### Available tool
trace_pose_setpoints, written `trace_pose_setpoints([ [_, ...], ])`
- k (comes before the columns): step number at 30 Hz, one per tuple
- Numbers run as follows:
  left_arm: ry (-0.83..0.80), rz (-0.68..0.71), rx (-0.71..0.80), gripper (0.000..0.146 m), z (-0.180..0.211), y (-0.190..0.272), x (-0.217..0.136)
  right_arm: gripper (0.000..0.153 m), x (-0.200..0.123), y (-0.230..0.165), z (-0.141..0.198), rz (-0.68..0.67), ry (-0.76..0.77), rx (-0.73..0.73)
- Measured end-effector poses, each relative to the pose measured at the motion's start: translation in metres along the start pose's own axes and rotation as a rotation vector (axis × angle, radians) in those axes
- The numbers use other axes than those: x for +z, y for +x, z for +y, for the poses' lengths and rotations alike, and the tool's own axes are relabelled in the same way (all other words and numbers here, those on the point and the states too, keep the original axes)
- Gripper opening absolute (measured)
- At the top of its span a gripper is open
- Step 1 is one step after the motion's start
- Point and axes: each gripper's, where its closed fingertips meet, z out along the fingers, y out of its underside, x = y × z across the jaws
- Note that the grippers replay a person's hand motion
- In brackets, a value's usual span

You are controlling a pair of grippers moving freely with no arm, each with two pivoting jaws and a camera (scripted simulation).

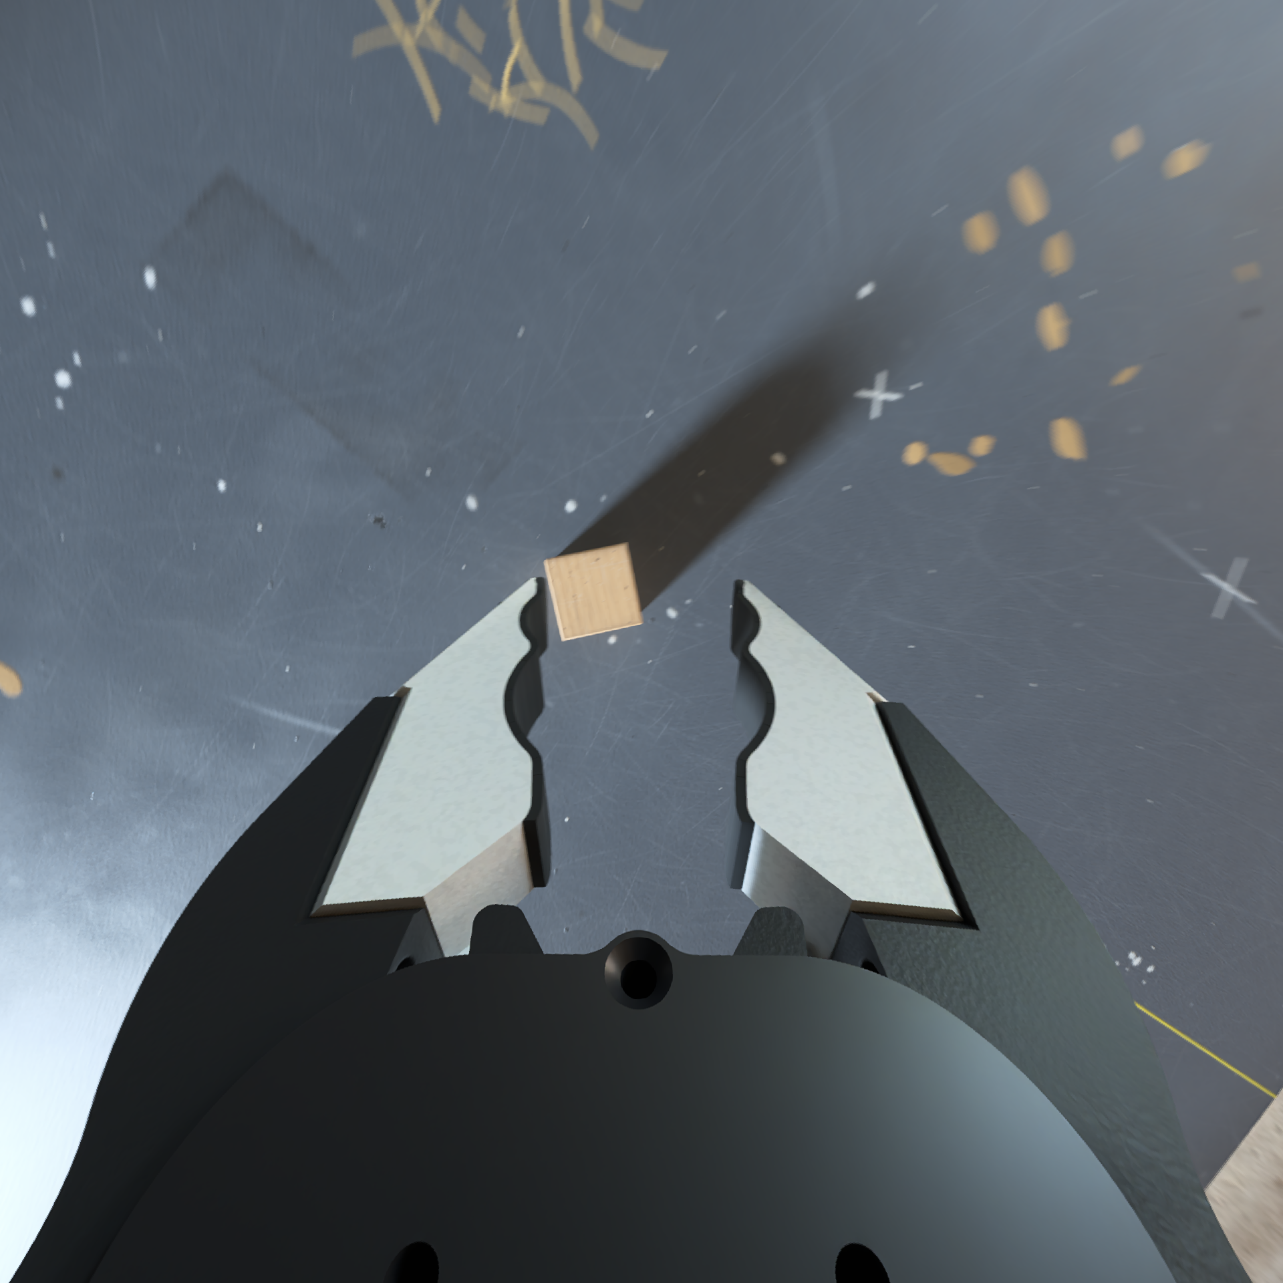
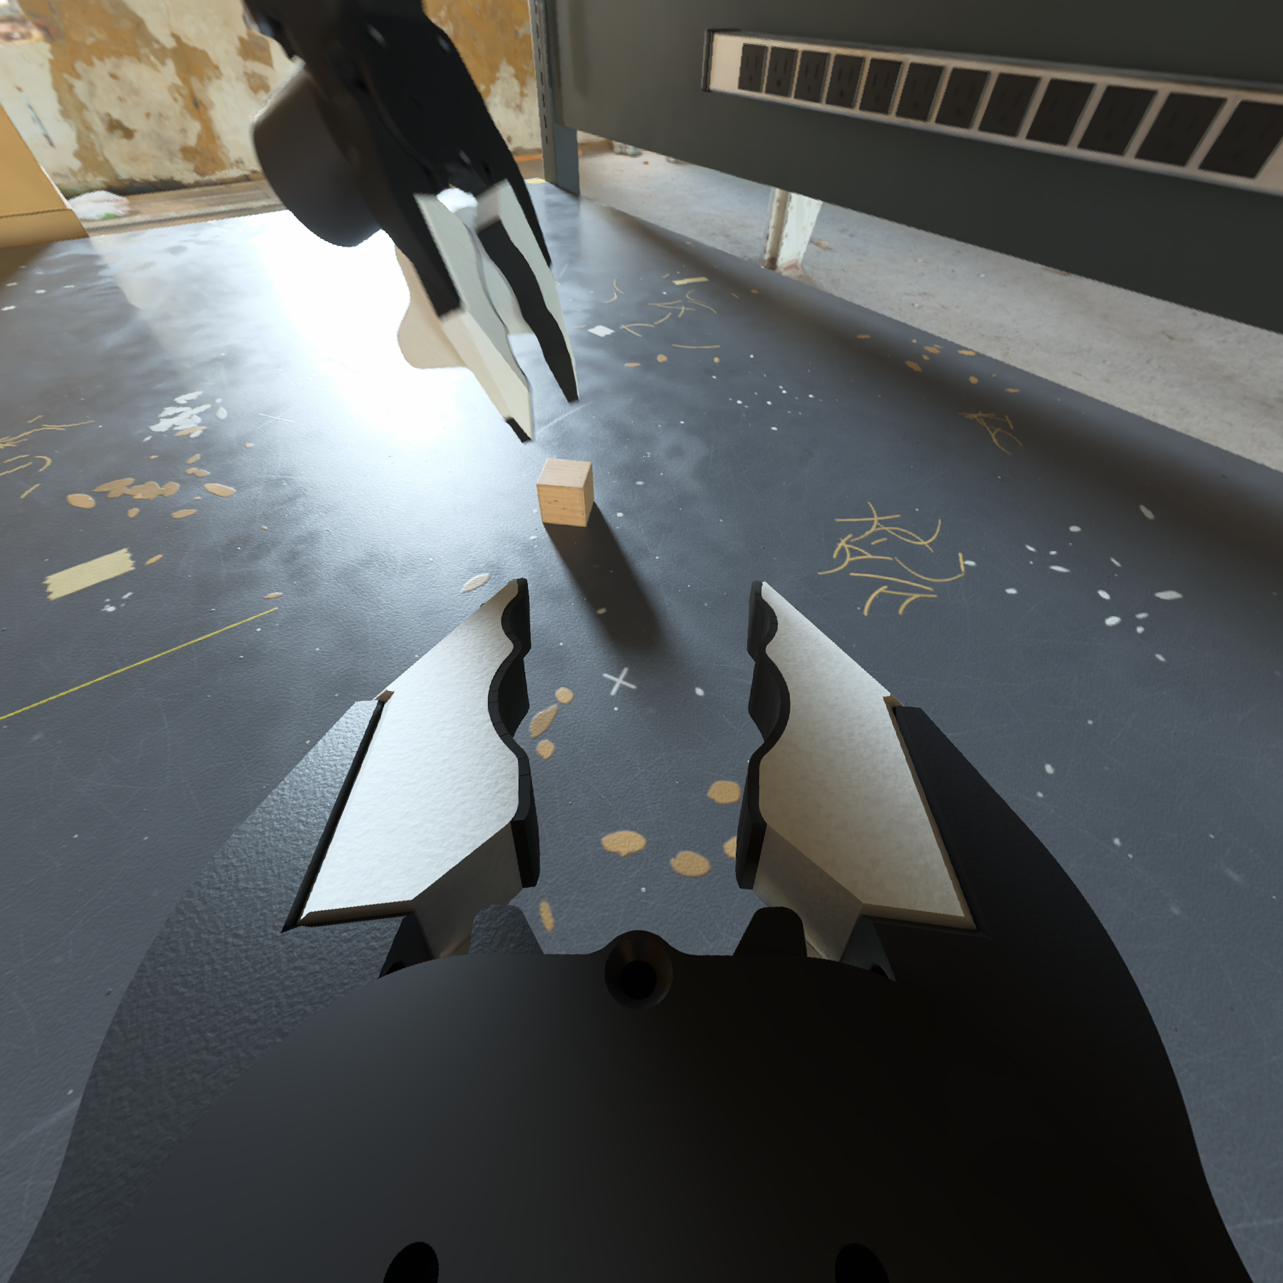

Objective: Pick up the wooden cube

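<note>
The dark, paint-flecked surface [image 2: 902, 694] carries a pale wooden cube [image 2: 565, 491], faint grain on its faces. The left tool [image 1: 635, 590] hangs just above the cube, spread open; the right tool [image 2: 635, 590], near the cube, gapes empty. The cube's underside is hidden.

left claw [image 1: 637, 590]: black shell | white scalloped fingers (tan edges) | right claw [image 2: 637, 590]: same, one centre screw hole

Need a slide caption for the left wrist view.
Open left gripper above the cube on the dark floor, cube near one fingertip.
</note>
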Motion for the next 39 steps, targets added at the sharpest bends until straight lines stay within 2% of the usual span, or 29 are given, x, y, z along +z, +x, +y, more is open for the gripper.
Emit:
trace_pose_setpoints([
  [2, -0.098, -0.052, -0.036, 0.036, 0.007, -0.007, 0.012, 0.063, -0.002, -0.004, -0.003, -0.006, 0.009, -0.012],
  [4, -0.132, -0.087, -0.059, 0.029, 0.009, -0.012, 0.019, 0.062, -0.003, -0.005, -0.006, 0.0, 0.017, -0.025],
  [6, -0.149, -0.099, -0.096, 0.034, 0.009, -0.014, 0.026, 0.062, -0.006, -0.006, -0.009, 0.006, 0.025, -0.033],
  [11, -0.23, -0.192, -0.188, 0.058, 0.017, -0.03, 0.036, 0.062, -0.01, -0.007, -0.014, 0.006, 0.046, -0.041],
  [18, -0.337, -0.229, -0.21, 0.058, 0.03, -0.028, 0.052, 0.06, -0.015, -0.005, -0.019, 0.007, 0.078, -0.028],
  [24, -0.335, -0.181, -0.278, 0.057, 0.031, -0.025, 0.055, 0.059, -0.02, -0.002, -0.021, 0.002, 0.098, -0.012],
  [26, -0.346, -0.184, -0.269, 0.062, 0.035, -0.022, 0.054, 0.058, -0.022, -0.002, -0.022, -0.003, 0.105, -0.008],
  [32, -0.347, -0.183, -0.235, 0.063, 0.037, -0.02, 0.054, 0.058, -0.024, -0.006, -0.026, -0.011, 0.118, -0.017],
  [35, -0.361, -0.176, -0.208, 0.058, 0.036, -0.02, 0.054, 0.057, -0.025, -0.006, -0.027, -0.009, 0.124, -0.018],
  [37, -0.369, -0.174, -0.185, 0.04, 0.037, -0.019, 0.053, 0.057, -0.026, -0.005, -0.027, -0.009, 0.13, -0.013],
  [39, -0.364, -0.175, -0.178, 0.033, 0.037, -0.018, 0.052, 0.057, -0.027, -0.004, -0.029, -0.013, 0.14, -0.003],
])
